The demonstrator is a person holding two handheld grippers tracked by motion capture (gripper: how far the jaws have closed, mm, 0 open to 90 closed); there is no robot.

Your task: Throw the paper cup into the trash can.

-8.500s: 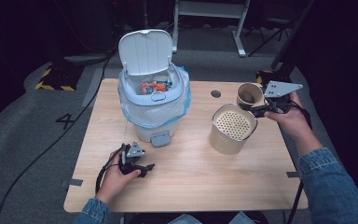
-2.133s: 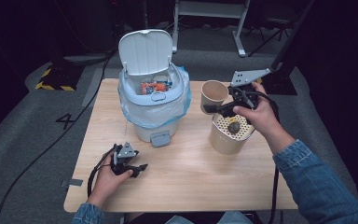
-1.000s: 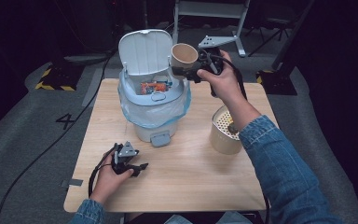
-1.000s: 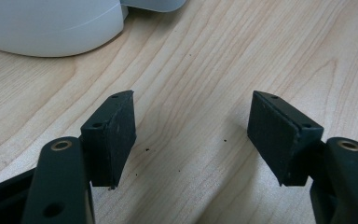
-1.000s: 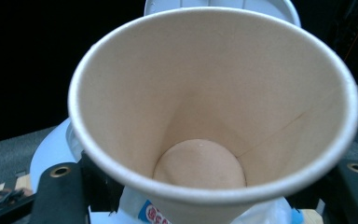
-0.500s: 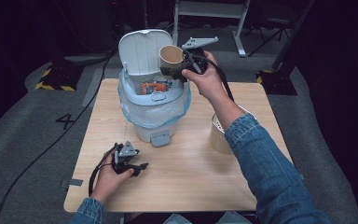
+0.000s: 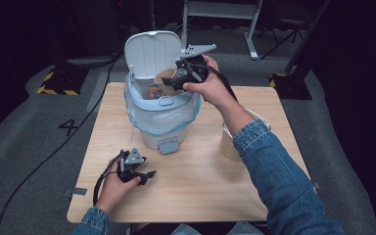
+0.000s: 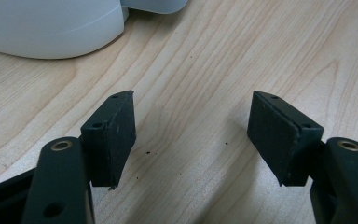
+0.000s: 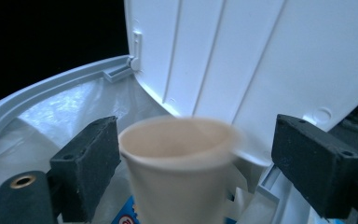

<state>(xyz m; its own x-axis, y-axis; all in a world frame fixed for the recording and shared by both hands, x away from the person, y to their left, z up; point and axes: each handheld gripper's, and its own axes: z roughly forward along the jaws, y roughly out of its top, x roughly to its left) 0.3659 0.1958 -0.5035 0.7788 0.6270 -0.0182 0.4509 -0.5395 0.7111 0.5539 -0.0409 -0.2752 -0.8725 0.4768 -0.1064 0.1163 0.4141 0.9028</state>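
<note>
Opening right jaws: the right gripper [image 9: 193, 154] has just been spreading its jaws; the paper cup [image 9: 179, 163] sits between the two black pads, blurred, with a clear gap to the pad on the far side, so nothing clamps it.
Cup: beige, mouth turned toward the gripper's camera, its lower part below the rim of the bin; whether the nearer pad touches its wall I cannot tell.
Just beyond the jaws: the raised white lid [image 9: 261, 60] of the pedal bin [image 7: 161, 132] stands behind the cup, and the pale blue liner bag [image 9: 51, 116] lies under and beside it.
Under the cup: a scrap of printed packaging [image 9: 130, 214] lies in the bin.
Right hand: in the high view it holds the right gripper [image 7: 176, 81] over the bin's open mouth, the cup [image 7: 165, 81] at its tip.
Left jaws: the left gripper [image 8: 193, 135] stands wide apart with nothing between the pads, only bare wooden table [image 8: 205, 70].
Ahead of the left jaws: the bin's white base.
Beside the right forearm: a beige perforated container [image 7: 230, 142] stands on the table.
</note>
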